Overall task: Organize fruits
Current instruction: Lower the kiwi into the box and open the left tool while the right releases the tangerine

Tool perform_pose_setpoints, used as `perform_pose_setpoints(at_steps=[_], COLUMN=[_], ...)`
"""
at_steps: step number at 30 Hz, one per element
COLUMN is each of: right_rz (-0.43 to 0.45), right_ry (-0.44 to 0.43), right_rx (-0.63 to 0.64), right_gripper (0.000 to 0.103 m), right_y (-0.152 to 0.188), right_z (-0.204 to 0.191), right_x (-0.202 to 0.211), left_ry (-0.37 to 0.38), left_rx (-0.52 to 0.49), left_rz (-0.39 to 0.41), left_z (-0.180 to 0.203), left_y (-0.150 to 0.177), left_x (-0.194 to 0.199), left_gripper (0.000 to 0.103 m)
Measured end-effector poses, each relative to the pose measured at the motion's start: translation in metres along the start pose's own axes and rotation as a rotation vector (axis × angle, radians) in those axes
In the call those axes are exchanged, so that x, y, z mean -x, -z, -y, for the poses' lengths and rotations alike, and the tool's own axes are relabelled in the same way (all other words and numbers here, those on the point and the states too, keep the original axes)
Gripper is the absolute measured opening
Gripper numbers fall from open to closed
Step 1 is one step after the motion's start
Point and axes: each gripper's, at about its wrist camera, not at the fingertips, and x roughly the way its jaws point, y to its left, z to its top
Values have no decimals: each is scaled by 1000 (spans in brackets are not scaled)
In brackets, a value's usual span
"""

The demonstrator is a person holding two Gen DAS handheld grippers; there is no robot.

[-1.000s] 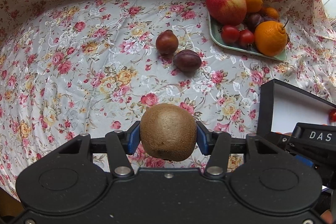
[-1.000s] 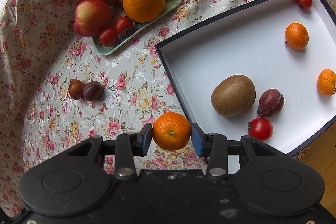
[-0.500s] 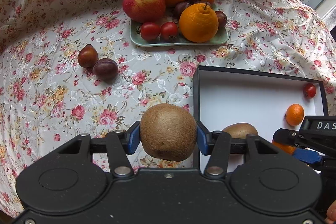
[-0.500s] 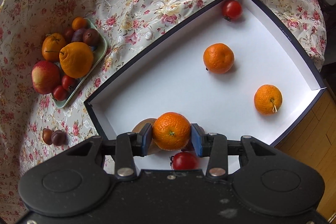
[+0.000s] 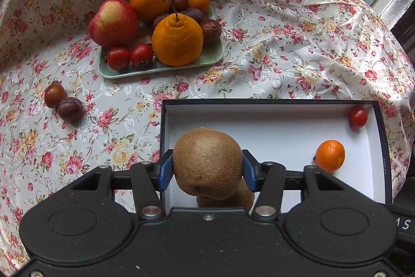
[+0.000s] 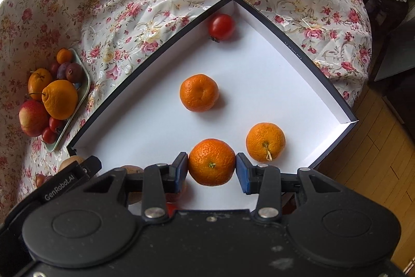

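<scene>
Box middle: bare white floor in the box point(image 6: 298, 105).
Obstacles: mandarins point(image 6: 199, 92), far-corner tomato point(image 6: 221, 26), near-left kiwi point(image 5: 233, 199).

Kiwi point(image 5: 207, 162): brown, fuzzy, clamped above the box's point(image 6: 298, 48) left end.
Mandarin point(image 6: 211, 161): orange, clamped over the white floor.
Tray point(image 5: 166, 68): apple, oranges, plums, tomatoes piled.

Both views are brightly lit by daylight; glare is seen at 10 o'clock, soft shadows are cast, edges are bent by fisheye distortion, and focus is kept sharp.
</scene>
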Motion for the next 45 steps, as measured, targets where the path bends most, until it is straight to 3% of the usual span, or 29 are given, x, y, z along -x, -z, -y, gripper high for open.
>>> perform_pose_setpoints(at_steps=[19, 30, 36, 45], right_rz=[32, 87, 149, 182], right_ry=[-9, -13, 19, 44], right_rx=[-64, -67, -26, -7], right_gripper=[43, 43, 43, 43], right_y=[-11, -12, -11, -10], right_z=[38, 39, 32, 27], right_x=[11, 20, 29, 34], left_ry=[6, 21, 15, 26], left_rx=[-41, -49, -61, -45], left_rz=[48, 65, 128, 112], left_z=[40, 48, 47, 45], left_y=[-3, -5, -5, -4], left_x=[-9, -8, 4, 2], left_gripper=[58, 59, 59, 59])
